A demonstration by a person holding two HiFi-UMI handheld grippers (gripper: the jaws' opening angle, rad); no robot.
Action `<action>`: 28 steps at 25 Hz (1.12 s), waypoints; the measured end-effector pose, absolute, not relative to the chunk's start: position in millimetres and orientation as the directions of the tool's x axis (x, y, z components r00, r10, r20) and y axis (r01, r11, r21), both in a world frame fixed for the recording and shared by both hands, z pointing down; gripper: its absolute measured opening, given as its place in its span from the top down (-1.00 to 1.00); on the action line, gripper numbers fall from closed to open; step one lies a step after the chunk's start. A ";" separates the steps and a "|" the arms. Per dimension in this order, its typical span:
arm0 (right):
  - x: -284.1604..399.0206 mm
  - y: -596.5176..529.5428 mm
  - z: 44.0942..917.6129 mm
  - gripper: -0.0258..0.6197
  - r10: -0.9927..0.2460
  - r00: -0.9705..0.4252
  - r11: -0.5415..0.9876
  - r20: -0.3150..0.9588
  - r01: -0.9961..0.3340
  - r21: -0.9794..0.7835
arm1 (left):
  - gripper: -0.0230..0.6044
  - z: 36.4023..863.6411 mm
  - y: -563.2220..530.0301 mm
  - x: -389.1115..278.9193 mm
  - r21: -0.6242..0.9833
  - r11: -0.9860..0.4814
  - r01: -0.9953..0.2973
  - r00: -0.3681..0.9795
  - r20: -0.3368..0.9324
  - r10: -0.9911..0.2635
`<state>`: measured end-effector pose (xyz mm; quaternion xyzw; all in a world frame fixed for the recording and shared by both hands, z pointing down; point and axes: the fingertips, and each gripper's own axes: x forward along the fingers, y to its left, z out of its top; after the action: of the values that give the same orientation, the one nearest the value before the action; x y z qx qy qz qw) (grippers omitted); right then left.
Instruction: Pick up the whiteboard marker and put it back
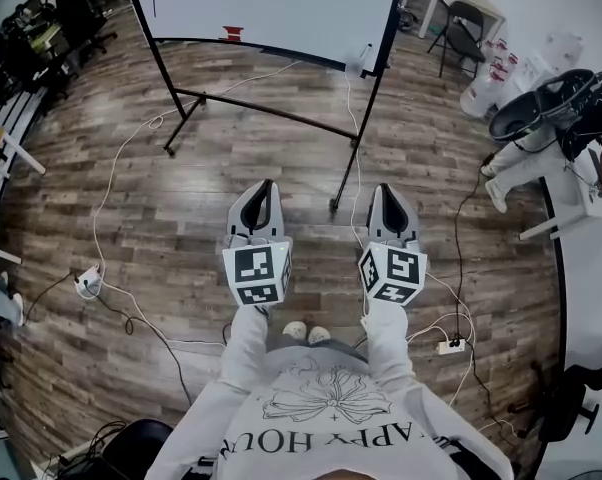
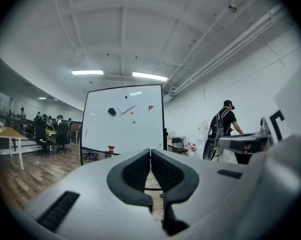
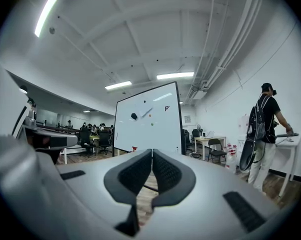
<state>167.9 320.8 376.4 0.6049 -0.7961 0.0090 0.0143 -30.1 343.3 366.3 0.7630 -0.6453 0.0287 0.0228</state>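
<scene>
A whiteboard [image 1: 271, 3] on a black wheeled stand faces me across the wooden floor, and both gripper views show it ahead [image 2: 124, 119] [image 3: 148, 119]. A thin dark stick [image 1: 153, 8], perhaps the marker, clings to the board's left side [image 2: 86, 133]. On the board's tray ledge sits a small red object [image 1: 232, 33]. My left gripper [image 1: 268, 184] and right gripper [image 1: 383, 189] are held level side by side, well short of the board. Both have their jaws pressed together, and neither the left gripper [image 2: 150, 151] nor the right gripper [image 3: 152, 151] holds anything.
White cables [image 1: 111, 178] and power strips [image 1: 451, 346] lie on the floor. A person with a backpack [image 1: 581, 118] stands at a white table on the right. A folding chair [image 1: 463, 28] stands at the back right. Office chairs and desks [image 1: 71, 18] fill the left.
</scene>
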 end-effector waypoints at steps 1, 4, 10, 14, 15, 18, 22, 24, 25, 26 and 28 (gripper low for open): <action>166.1 320.2 377.6 0.91 -0.963 -0.268 0.268 0.033 -0.963 0.000 | 0.90 367.6 342.7 -32.2 0.000 -0.166 -0.986 0.166 0.073 -0.983; 159.7 319.7 382.8 0.91 -0.964 -0.263 0.263 0.038 -0.965 -0.018 | 0.90 371.2 340.8 -38.9 -0.002 -0.172 -0.985 0.171 0.077 -0.982; 141.9 320.1 394.6 0.91 -0.965 -0.255 0.254 0.059 -0.967 -0.031 | 0.90 377.5 336.2 -57.8 -0.007 -0.180 -0.984 0.179 0.092 -0.980; 135.3 311.8 401.6 0.89 -0.962 -0.263 0.261 0.074 -0.965 -0.037 | 0.90 383.8 328.1 -63.1 -0.002 -0.178 -0.984 0.177 0.104 -0.979; 133.2 309.0 401.6 0.87 -0.960 -0.269 0.267 0.072 -0.963 -0.036 | 0.90 384.9 325.0 -64.0 0.000 -0.178 -0.984 0.177 0.105 -0.979; 129.0 296.8 401.0 0.75 -0.955 -0.289 0.287 0.069 -0.957 -0.033 | 0.90 387.6 312.3 -64.1 0.006 -0.176 -0.984 0.175 0.111 -0.978; 131.5 266.3 402.4 0.73 -0.952 -0.298 0.296 0.066 -0.955 -0.035 | 0.90 390.7 285.8 -62.0 0.005 -0.168 -0.986 0.168 0.113 -0.979; 131.6 245.4 403.6 0.73 -0.951 -0.304 0.302 0.064 -0.953 -0.036 | 0.90 392.1 267.8 -63.5 0.004 -0.158 -0.987 0.157 0.113 -0.981; 131.8 234.1 403.5 0.72 -0.949 -0.308 0.306 0.061 -0.951 -0.037 | 0.90 392.4 257.8 -63.9 0.002 -0.152 -0.988 0.151 0.112 -0.982; 132.3 222.9 403.2 0.71 -0.948 -0.313 0.311 0.058 -0.950 -0.039 | 0.90 392.6 247.6 -63.7 0.001 -0.147 -0.989 0.146 0.110 -0.983; 134.5 200.2 402.2 0.70 -0.946 -0.320 0.318 0.050 -0.947 -0.042 | 0.90 392.2 226.1 -61.5 -0.004 -0.141 -0.990 0.140 0.107 -0.984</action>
<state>134.5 200.2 402.2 0.5830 -0.8118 0.0319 0.0082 -61.5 226.1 392.2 0.7543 -0.6544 0.0419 0.0337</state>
